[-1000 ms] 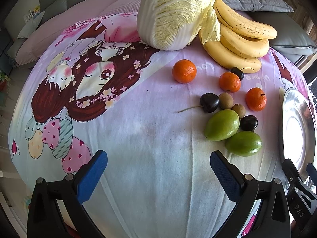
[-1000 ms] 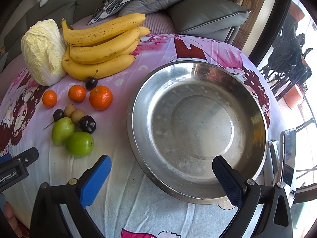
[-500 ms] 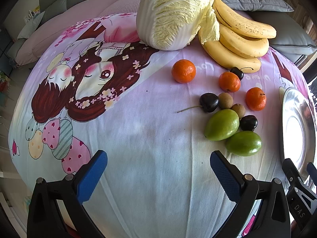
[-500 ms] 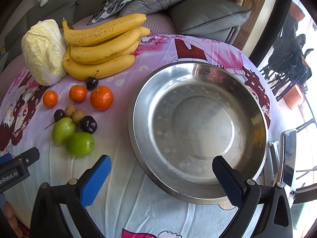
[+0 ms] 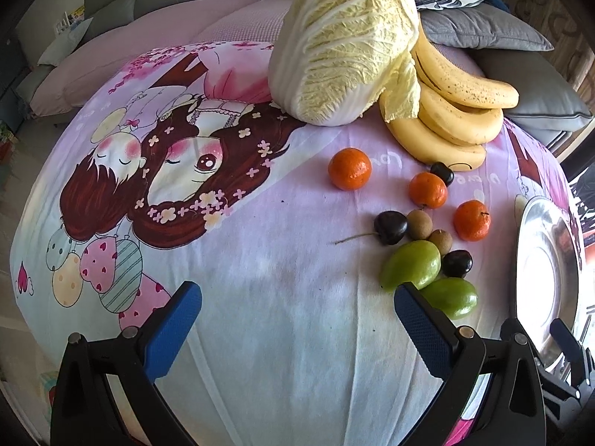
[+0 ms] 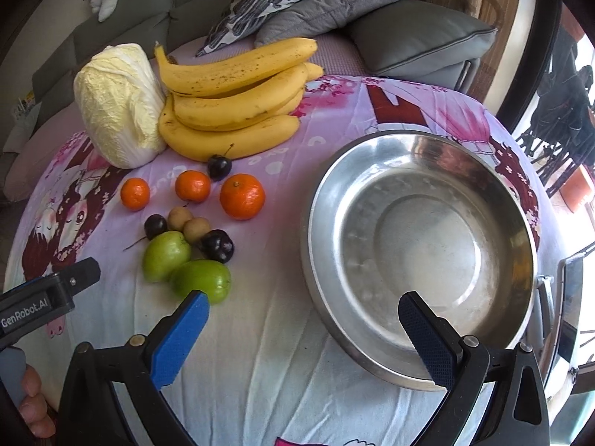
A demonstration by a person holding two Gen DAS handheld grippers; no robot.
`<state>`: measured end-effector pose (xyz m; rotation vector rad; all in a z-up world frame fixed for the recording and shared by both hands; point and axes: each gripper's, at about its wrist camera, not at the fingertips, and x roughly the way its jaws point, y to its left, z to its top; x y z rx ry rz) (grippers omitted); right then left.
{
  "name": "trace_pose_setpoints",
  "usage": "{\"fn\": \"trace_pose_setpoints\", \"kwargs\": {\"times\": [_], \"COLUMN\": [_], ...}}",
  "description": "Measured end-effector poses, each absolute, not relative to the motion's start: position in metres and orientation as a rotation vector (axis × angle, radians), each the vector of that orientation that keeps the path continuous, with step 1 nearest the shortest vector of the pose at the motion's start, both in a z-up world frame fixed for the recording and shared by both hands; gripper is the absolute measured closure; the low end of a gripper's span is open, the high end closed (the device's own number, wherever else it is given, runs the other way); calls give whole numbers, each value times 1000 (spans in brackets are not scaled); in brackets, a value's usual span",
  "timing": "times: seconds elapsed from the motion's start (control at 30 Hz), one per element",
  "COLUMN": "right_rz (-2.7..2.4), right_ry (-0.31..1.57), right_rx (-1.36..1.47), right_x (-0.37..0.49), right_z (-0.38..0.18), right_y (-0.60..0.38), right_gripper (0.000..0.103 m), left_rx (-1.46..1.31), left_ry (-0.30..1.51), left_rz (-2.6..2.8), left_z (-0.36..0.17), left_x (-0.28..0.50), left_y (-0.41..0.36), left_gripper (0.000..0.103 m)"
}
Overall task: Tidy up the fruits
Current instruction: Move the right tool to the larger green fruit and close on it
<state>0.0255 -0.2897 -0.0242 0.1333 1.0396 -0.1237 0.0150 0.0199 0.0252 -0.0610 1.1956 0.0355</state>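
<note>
Fruit lies loose on a cartoon-print cloth: a banana bunch (image 6: 230,100), three tangerines (image 6: 242,196), dark cherries (image 6: 218,245), small brown longans (image 6: 196,229) and two green fruits (image 6: 202,280). An empty steel bowl (image 6: 420,245) sits to their right. My right gripper (image 6: 303,330) is open and empty, its left finger just in front of the near green fruit. My left gripper (image 5: 297,319) is open and empty over bare cloth, with the green fruits (image 5: 411,264) beside its right finger.
A napa cabbage (image 5: 342,44) stands at the back beside the bananas (image 5: 453,111). Grey and patterned cushions (image 6: 416,33) lie behind the table. The bowl's rim (image 5: 520,260) shows at the right edge of the left wrist view.
The right gripper has moved forward and left, closer to the green fruits. The left gripper has edged slightly forward. Both stay open.
</note>
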Motion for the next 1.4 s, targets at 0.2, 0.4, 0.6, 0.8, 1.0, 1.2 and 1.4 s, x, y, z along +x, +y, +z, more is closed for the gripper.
{"fn": "trace_pose_setpoints", "kwargs": {"times": [0.2, 0.4, 0.6, 0.8, 1.0, 1.2, 1.4], "right_rz": [-41, 18, 55, 71, 62, 43, 49], "right_ry": [1038, 1042, 1074, 1119, 1141, 1143, 1135], "right_rx": [142, 145, 146, 130, 132, 167, 216], "right_x": [33, 40, 47, 58, 65, 68, 68], "right_z": [-26, -29, -38, -52, -62, -68, -65], "right_y": [-267, -252, -243, -233, -230, -234, -240], "right_gripper": [0, 0, 0, 6, 13, 22, 28], "left_rx": [-105, -99, -45, -98, -135, -151, -164], "left_ry": [1203, 1167, 1221, 1289, 1309, 1321, 1313], "left_rz": [-2, -40, -68, -62, -117, -201, -265], "left_z": [24, 24, 14, -1, -8, -15, -17], "left_x": [25, 33, 41, 51, 57, 64, 73], "left_y": [24, 19, 9, 13, 11, -8, -30], "left_gripper": [0, 0, 0, 0, 0, 7, 13]}}
